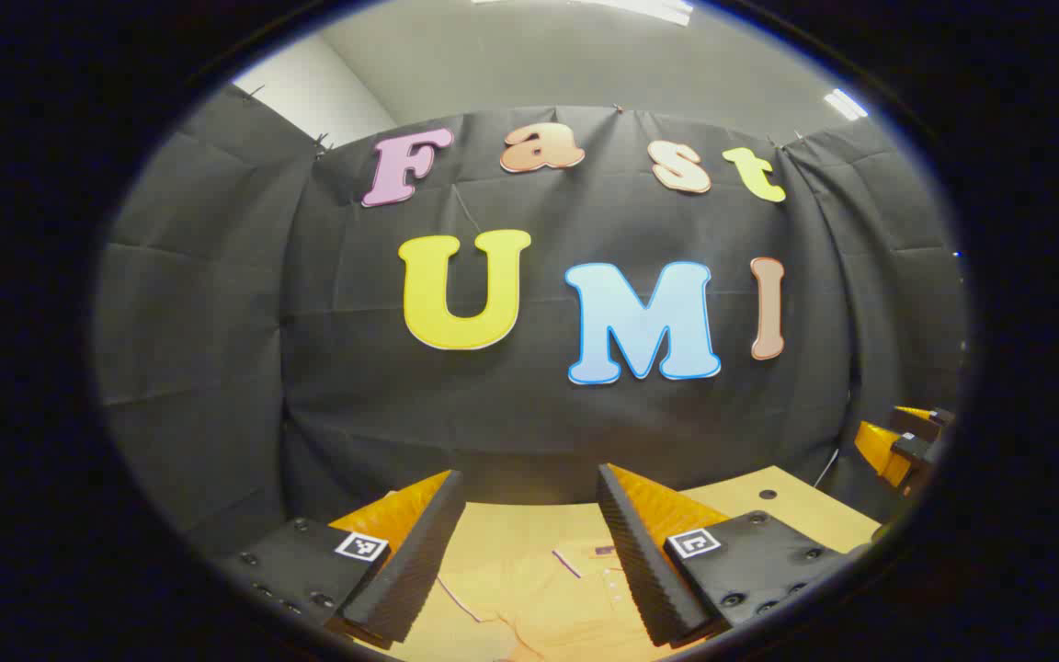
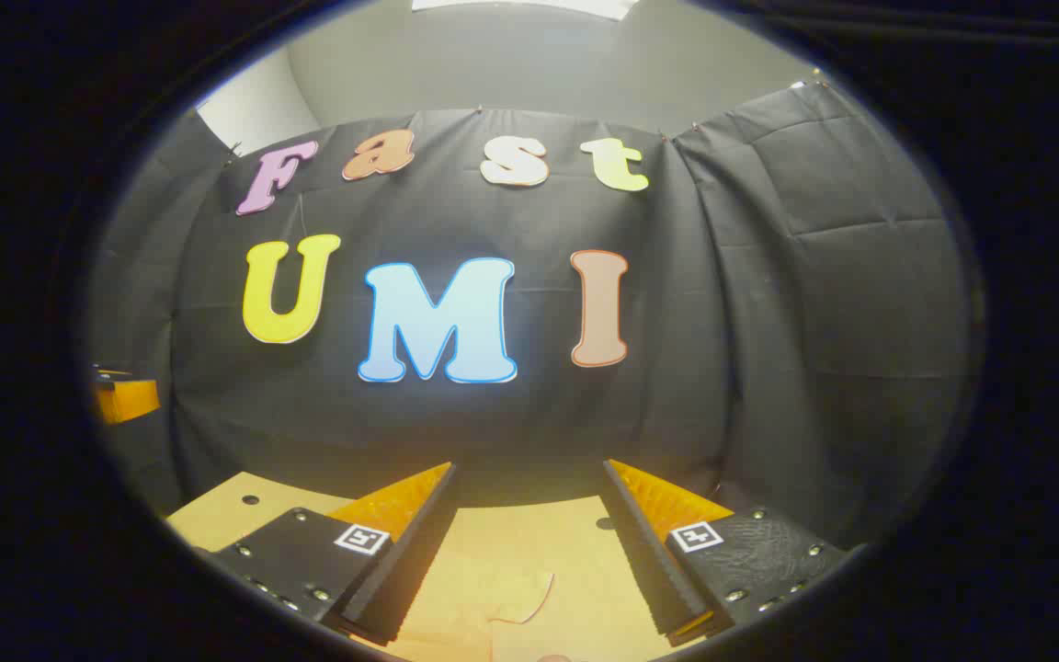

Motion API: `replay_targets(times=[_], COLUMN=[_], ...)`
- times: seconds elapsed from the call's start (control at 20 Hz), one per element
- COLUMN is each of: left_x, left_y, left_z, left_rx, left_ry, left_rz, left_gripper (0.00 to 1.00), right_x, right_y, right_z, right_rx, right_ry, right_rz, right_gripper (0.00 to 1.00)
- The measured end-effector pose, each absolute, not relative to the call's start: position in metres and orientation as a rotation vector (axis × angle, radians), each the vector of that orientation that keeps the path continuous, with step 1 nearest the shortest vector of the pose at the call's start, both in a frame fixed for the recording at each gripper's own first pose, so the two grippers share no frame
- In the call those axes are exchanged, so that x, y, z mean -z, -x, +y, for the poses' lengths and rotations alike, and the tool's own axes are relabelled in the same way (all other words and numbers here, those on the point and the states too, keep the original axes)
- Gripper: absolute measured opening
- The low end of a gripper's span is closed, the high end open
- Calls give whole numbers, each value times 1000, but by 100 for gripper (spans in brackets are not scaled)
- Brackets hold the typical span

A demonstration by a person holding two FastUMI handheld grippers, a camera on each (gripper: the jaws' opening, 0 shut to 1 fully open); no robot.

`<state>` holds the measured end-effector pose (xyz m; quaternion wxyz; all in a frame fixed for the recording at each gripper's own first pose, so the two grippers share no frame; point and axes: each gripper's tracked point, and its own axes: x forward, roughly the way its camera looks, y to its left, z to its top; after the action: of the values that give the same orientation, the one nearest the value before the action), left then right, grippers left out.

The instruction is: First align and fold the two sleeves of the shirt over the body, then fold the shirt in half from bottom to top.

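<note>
In the left gripper view the left tool (image 1: 529, 542) is held above the bench (image 1: 796, 506) with its two fingers spread wide apart and nothing between them. Below and between those fingers lies the shirt (image 1: 539, 598), spread flat on the bench. Its collar and a short row of buttons sit just inside the right-hand finger, and a thin seam line runs close to the left-hand finger. The fingers are clear of the cloth; neither one presses on it. The shirt and the bench are close in tone, so the garment's outer edge is hard to trace here. Far off to the right of this tool, at the edge of the view, part of the other tool shows above the bench's far corner.

In the right gripper view the right tool (image 2: 529, 542) also hangs over the bench (image 2: 217, 510), its fingers wide apart and holding nothing. Between and below them a rounded edge of the shirt (image 2: 493, 598) lies on the bench, nearer the left-hand finger, with bare bench beyond it toward the right-hand finger. A small dark hole in the bench sits just inside the right-hand finger, and another lies out past the left-hand finger. Whether that rounded edge is a sleeve or the hem I cannot tell. The booth's black cloth wall stands behind the bench, ahead of both tools.
</note>
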<state>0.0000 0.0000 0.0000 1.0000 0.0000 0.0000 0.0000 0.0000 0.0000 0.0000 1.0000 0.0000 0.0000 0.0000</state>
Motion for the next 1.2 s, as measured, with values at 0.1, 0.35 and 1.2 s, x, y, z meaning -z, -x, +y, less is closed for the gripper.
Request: replay_targets(times=[0.1, 0.35, 1.2], left_x=[1, 5, 8], left_y=[-3, -1, 23], left_z=[3, 11, 30], left_rx=[-4, -15, -60], left_ry=[2, 14, 18], left_rz=[3, 16, 19], left_gripper=[93, 93, 93], right_x=[3, 10, 122], right_y=[-3, -6, -44], right_z=[1, 6, -4], right_rx=[-6, -24, -29], right_ry=[7, 7, -25], right_rz=[7, 35, 296], right_gripper=[95, 96, 96])
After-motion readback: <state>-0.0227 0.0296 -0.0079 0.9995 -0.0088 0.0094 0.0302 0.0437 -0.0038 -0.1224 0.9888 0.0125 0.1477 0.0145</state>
